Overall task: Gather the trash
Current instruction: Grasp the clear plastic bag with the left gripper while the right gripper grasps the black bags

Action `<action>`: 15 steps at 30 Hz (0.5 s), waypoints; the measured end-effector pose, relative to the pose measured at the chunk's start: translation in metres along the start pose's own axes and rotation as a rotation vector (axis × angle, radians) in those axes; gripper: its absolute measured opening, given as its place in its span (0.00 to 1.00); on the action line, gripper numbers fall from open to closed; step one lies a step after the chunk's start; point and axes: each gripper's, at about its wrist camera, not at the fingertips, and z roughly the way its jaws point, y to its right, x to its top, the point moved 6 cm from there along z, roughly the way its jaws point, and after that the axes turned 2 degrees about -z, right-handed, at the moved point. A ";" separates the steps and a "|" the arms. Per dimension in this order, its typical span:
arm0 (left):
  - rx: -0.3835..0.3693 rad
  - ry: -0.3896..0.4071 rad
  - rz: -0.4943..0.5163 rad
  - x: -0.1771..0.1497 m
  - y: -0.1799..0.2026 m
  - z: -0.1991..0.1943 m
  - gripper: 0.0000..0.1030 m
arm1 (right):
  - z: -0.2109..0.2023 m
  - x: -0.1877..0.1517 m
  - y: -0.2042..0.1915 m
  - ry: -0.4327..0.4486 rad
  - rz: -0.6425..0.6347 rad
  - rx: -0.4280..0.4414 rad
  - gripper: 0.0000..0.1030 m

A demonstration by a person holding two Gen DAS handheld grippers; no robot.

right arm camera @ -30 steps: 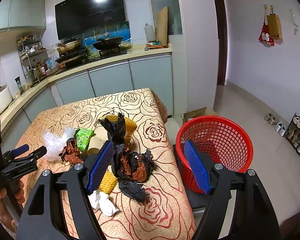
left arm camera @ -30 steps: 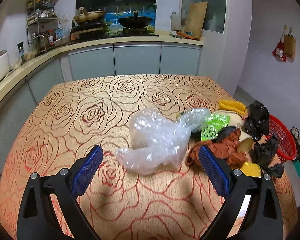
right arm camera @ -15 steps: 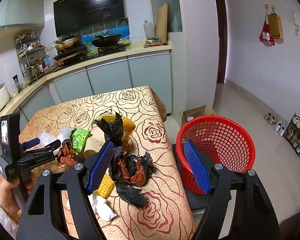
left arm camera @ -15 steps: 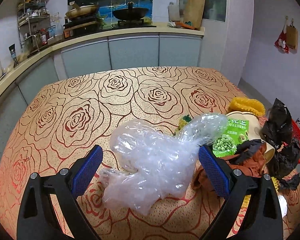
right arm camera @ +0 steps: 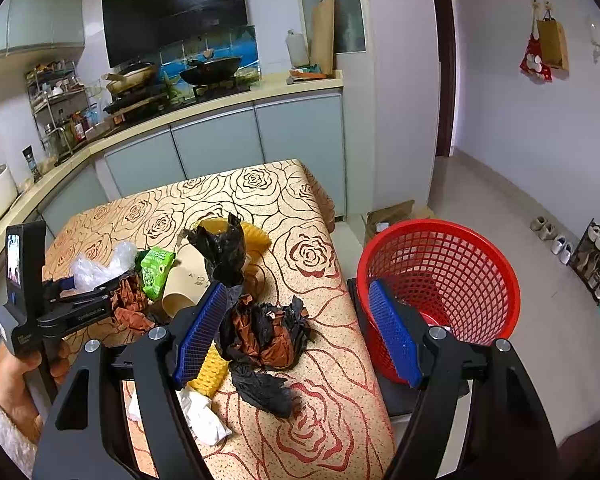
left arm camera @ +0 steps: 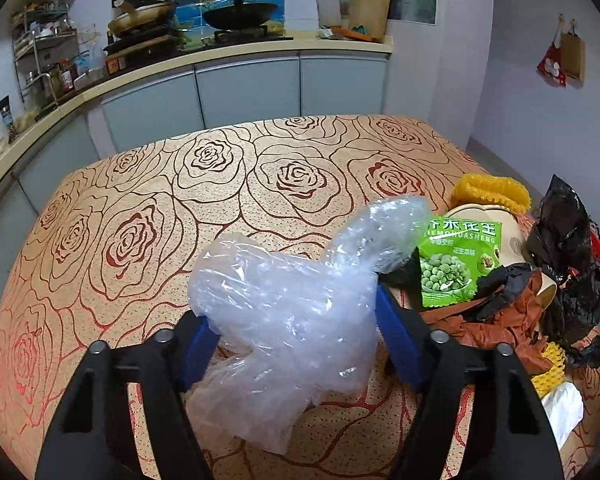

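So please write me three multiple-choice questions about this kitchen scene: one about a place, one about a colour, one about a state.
1. Where is the basket?
A. on the table
B. beside the table's end, lower down
C. on the counter

2. What colour is the snack packet?
A. green
B. blue
C. white

3. What is between the left gripper's pads?
A. nothing
B. a paper cup
C. the clear plastic bag

Answers:
1 B, the red basket sits past the table edge.
2 A, its print is bright green.
3 C, the closing jaws flank the bag.
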 end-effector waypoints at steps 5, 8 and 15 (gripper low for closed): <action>0.004 0.004 0.006 -0.002 0.001 -0.001 0.50 | 0.002 -0.002 0.001 -0.011 0.009 -0.001 0.69; 0.006 0.006 0.011 -0.004 0.001 -0.004 0.47 | 0.004 -0.006 0.000 -0.025 0.001 0.004 0.69; 0.031 0.040 -0.031 -0.004 -0.013 -0.027 0.45 | 0.010 -0.010 -0.006 -0.043 -0.008 0.018 0.69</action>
